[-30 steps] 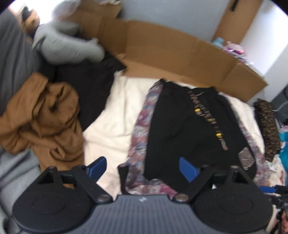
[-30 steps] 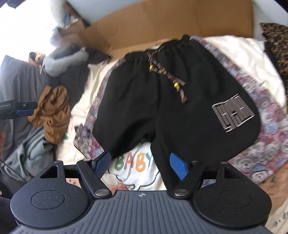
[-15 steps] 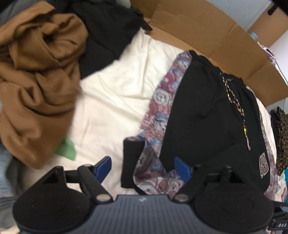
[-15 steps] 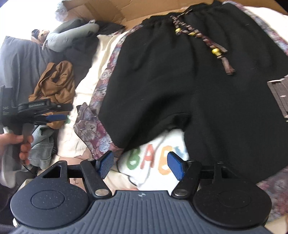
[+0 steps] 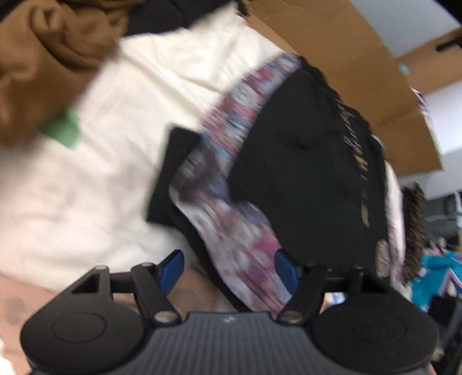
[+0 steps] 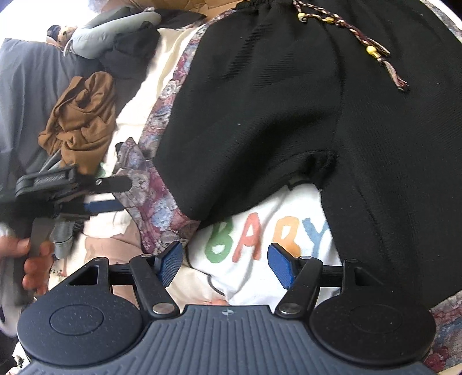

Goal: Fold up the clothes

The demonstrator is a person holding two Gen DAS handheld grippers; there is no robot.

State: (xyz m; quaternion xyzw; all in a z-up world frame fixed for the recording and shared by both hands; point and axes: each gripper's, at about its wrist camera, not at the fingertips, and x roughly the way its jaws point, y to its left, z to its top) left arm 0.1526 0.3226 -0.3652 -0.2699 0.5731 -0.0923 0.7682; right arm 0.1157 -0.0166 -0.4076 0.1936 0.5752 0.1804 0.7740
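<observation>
Black shorts [image 5: 303, 161] with a braided drawstring [image 6: 372, 52] and flower-patterned side panels [image 5: 231, 239] lie flat on a cream sheet [image 5: 115, 129]. My left gripper [image 5: 229, 271] hovers low over the left leg's hem corner; its jaws are closing with the patterned panel between the blue pads, which do not press on it. The right wrist view shows this left gripper [image 6: 119, 194] at the same hem corner. My right gripper [image 6: 225, 268] stands open just below the crotch of the shorts [image 6: 288, 101], over a white garment printed "BABY" [image 6: 260, 239].
A crumpled brown garment [image 6: 83, 115] and a grey one [image 6: 115, 23] lie at the left beside dark clothes. Flattened cardboard [image 5: 346, 57] borders the far side. A person's hand [image 6: 31, 268] holds the left gripper's handle. Bright clothes [image 5: 439, 271] pile at the right.
Both grippers have sunk toward the shorts' lower hem. The left one rolled, narrowed its jaws and came over the patterned hem corner. The right one closed in on the crotch.
</observation>
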